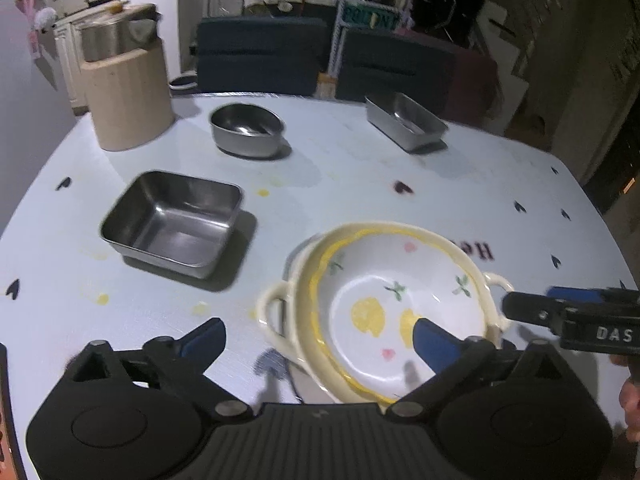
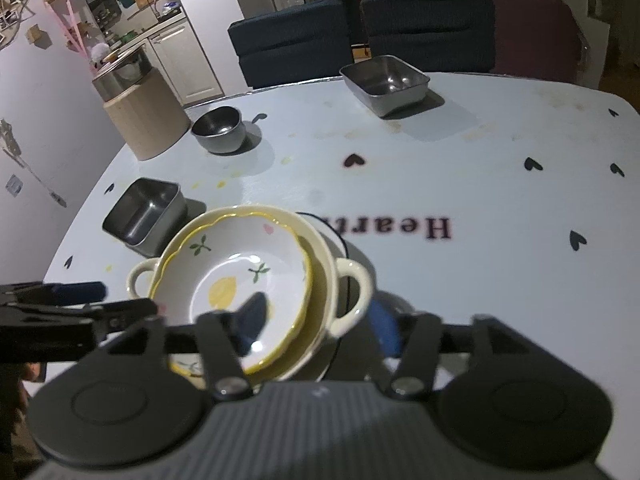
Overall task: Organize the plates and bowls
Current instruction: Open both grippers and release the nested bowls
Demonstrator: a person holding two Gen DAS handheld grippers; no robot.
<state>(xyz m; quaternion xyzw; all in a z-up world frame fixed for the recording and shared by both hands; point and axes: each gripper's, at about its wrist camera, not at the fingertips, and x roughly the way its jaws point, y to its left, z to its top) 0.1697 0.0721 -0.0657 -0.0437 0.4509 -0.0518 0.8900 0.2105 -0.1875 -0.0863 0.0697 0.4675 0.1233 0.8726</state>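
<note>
The pale blue tabletop fills both of my views, and every dish sits forward of my fingers on it. Farthest ahead of my left fingers stands a ribbed beige canister. Beyond them, spread apart, are a rectangular steel tray, a second steel tray at the far edge and a round steel bowl — none nested yet, so I judge the sorting has only begun.

The work in hand is the ceramic stack. A cream two-handled bowl sits directly under my fingers, and the lemon-painted dish rests inside it, tilted toward one side, as a dish just set down would lie.

My left gripper stands wide open: its right finger hangs over the painted dish, its left finger over bare tabletop, pressing on nothing. My right gripper is also spread — one finger over the dish's inside, the other outside the cream bowl's handle, so the near rim lies between them ungripped. Both hold nothing; the stack bears its own weight.
</note>
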